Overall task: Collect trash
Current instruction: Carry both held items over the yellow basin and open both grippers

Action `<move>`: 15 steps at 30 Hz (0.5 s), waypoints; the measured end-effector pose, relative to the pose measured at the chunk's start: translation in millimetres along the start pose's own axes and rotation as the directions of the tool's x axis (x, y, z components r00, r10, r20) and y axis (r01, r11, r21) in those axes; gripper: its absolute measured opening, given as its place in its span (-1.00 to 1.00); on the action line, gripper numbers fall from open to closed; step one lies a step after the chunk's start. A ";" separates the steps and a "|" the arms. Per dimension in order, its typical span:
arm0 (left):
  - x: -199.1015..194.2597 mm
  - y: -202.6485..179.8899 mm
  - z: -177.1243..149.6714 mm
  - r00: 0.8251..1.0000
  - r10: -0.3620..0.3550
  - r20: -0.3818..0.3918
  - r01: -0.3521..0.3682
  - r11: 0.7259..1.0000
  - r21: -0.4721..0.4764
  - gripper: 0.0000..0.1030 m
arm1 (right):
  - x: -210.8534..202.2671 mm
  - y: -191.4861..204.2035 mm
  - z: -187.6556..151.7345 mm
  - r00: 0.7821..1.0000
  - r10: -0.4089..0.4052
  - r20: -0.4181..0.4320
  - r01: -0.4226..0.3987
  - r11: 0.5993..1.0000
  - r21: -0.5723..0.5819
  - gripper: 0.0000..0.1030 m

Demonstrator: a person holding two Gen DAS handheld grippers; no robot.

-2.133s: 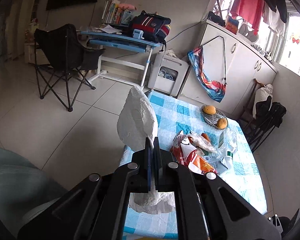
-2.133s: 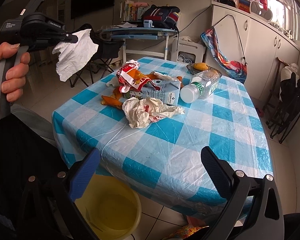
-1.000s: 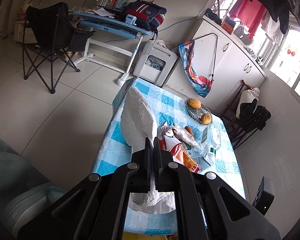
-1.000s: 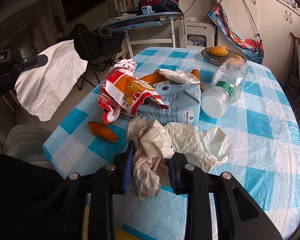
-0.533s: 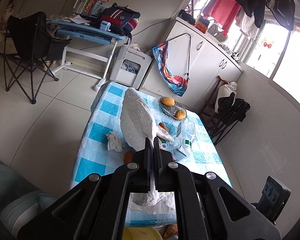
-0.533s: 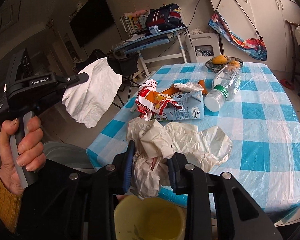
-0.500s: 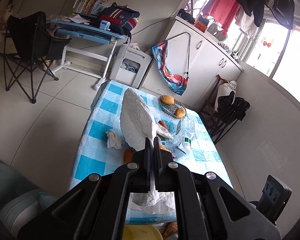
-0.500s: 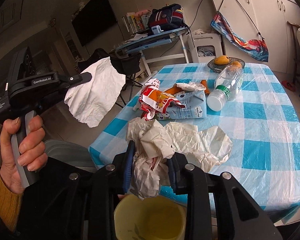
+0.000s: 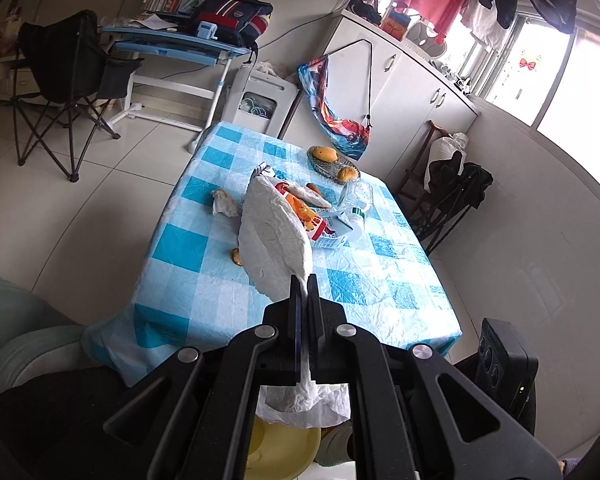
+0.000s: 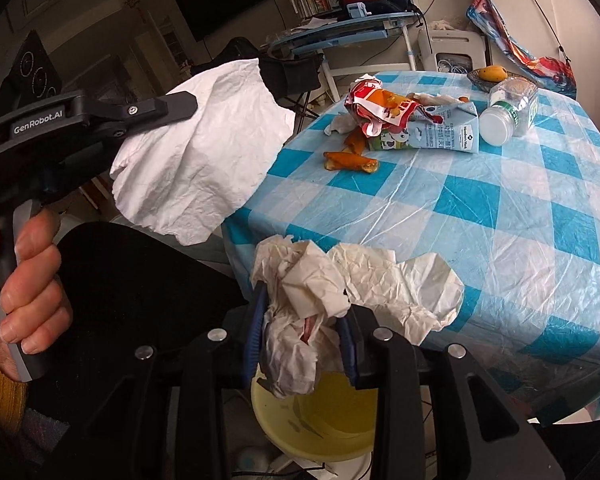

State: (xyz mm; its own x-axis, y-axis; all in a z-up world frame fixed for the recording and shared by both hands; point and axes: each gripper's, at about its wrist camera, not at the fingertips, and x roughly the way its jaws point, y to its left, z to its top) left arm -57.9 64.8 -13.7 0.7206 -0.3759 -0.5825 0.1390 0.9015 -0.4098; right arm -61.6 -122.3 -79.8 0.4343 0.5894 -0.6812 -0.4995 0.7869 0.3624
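Two grippers: we carry one piece of paper trash in each, both brought off the table edge toward the bin.
Left gripper (image 9: 303, 280): jaws fully closed on a flat white paper sheet (image 9: 274, 240); we pinch it by one corner, so it stands up like a sail and part droops behind the fingers.
Right gripper (image 10: 302, 320): jaws opening around a crumpled paper wad (image 10: 300, 300); the wad sits between the blue pads (image 10: 254, 332), directly above the yellow bin (image 10: 320, 420), which we judge to be a release for the drop.
Bin: round, smooth plastic, placed on the floor below the near table edge so that trash falls straight in.
Paper texture: sheet is lightly wrinkled and thin; wad is heavily creased, with a loose flap spreading to the right.
Remaining trash: on the blue-and-white checked tablecloth (image 10: 500, 200) we see a flattened milk carton (image 10: 432, 132), a torn red-and-orange wrapper (image 10: 376, 104), orange peel (image 10: 352, 164), a toppled clear plastic bottle (image 10: 508, 112) and a small tissue ball (image 9: 224, 202).
Progress: we judge the collection far from finished.
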 end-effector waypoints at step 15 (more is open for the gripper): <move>3.9 -13.0 -65.7 0.964 0.065 -0.258 -0.068 0.998 -0.001 -0.93 | -37.5 -25.4 -10.7 0.990 -0.112 0.085 0.101 0.987 0.128 0.18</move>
State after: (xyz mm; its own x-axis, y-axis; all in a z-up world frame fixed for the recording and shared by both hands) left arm -101.5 37.6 -56.7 0.5283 -0.3589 -0.7695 0.0893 0.9247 -0.3700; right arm -73.2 -166.3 -70.3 0.5500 0.5108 -0.6608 -0.3531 0.8592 0.3702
